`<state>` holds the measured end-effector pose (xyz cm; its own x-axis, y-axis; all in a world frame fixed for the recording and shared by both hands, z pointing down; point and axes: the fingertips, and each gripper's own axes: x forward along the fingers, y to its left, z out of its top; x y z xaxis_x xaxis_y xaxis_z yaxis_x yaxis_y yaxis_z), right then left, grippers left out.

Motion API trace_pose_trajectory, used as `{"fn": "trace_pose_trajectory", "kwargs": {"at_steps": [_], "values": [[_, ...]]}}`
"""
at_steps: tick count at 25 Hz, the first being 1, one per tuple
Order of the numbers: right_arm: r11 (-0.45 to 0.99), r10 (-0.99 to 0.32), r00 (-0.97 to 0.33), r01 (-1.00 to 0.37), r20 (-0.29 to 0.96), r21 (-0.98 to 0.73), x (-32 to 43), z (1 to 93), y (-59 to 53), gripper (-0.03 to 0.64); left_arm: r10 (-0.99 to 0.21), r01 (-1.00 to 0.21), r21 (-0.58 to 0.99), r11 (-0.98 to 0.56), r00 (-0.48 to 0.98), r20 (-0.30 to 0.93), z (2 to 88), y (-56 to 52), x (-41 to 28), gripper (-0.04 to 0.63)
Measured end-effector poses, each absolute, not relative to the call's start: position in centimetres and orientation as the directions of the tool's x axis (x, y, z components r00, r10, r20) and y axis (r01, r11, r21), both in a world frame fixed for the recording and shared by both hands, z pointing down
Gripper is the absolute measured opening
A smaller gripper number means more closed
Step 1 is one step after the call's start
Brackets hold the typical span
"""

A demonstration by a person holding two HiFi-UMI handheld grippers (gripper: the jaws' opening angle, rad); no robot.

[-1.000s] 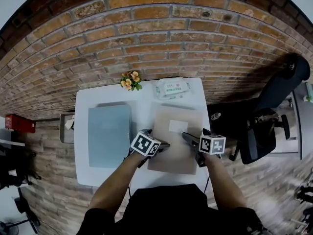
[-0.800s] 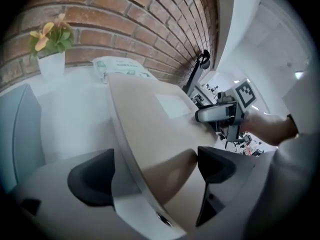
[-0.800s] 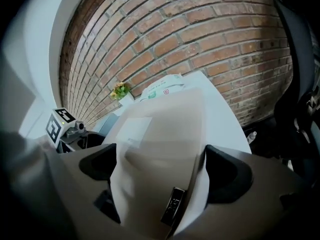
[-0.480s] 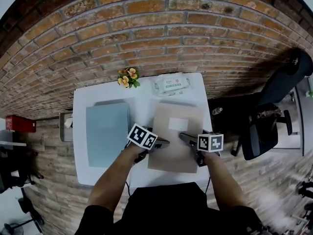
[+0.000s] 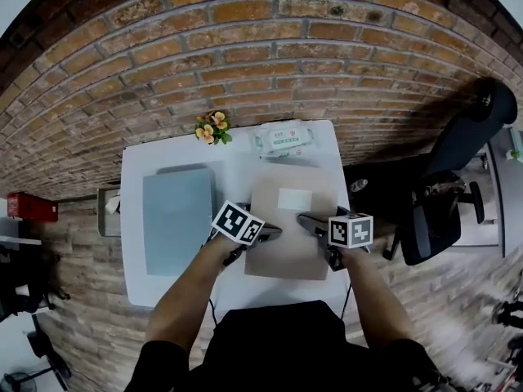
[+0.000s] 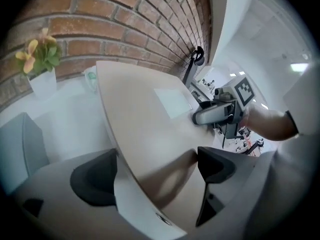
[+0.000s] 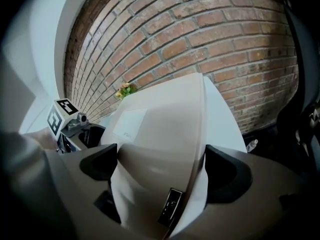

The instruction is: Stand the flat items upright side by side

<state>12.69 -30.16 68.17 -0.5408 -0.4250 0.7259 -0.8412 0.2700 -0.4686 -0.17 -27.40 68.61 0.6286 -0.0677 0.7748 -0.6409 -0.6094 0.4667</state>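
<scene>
A flat tan box (image 5: 284,239) with a white label lies on the right half of the white table (image 5: 237,170). A flat blue-grey box (image 5: 177,221) lies to its left. My left gripper (image 5: 274,232) holds the tan box's left edge and my right gripper (image 5: 304,219) holds its right edge. In the left gripper view the tan box (image 6: 145,114) runs between the jaws of the left gripper (image 6: 155,171), its edge raised off the table. In the right gripper view the box (image 7: 160,124) fills the gap of the right gripper (image 7: 160,166).
A small pot of flowers (image 5: 211,127) and a pack of wipes (image 5: 283,140) stand at the table's far edge against the brick wall. A black office chair (image 5: 458,186) is to the right of the table. A red object (image 5: 33,207) sits on the floor to the left.
Both grippers have stayed on the tan box's edges and shifted slightly away from me. The blue-grey box has not moved.
</scene>
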Motion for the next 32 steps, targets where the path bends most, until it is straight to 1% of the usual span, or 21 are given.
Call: {"fn": "trace_pose_trajectory", "kwargs": {"at_steps": [4,6,10,14,23,26,32], "values": [[0.342,-0.484,-0.545,-0.838,0.685,-0.424,12.2,64.9,-32.1,0.549,-0.189,-0.675,0.406,-0.616,0.627,0.756,65.7,-29.7,-0.8,0.517],[0.364,-0.506,-0.550,-0.834,0.664,-0.414,11.8,63.2,-32.8,0.538,-0.258,-0.697,0.387,-0.603,0.630,0.732,63.8,-30.9,-1.3,0.505],[0.404,-0.557,-0.553,-0.832,0.620,-0.379,11.3,59.8,-34.0,0.508,-0.342,-0.719,0.314,-0.621,0.608,0.717,60.8,-32.4,-2.2,0.488],[0.449,-0.609,-0.553,-0.831,0.568,-0.328,11.0,56.5,-35.1,0.477,-0.400,-0.729,0.275,-0.627,0.603,0.690,58.5,-33.1,-2.6,0.476],[0.525,-0.679,-0.557,-0.824,0.478,-0.214,10.4,51.9,-34.3,0.463,-0.531,-0.743,0.172,-0.647,0.601,0.597,54.7,-33.3,-3.5,0.462],[0.548,-0.684,-0.553,-0.820,0.475,-0.165,10.3,51.9,-33.5,0.463,-0.555,-0.747,0.159,-0.646,0.602,0.573,54.3,-33.0,-3.7,0.453],[0.540,-0.693,-0.562,-0.820,0.452,-0.191,10.6,52.0,-33.1,0.464,-0.565,-0.751,0.171,-0.637,0.607,0.559,54.5,-32.7,-3.7,0.446]]}}
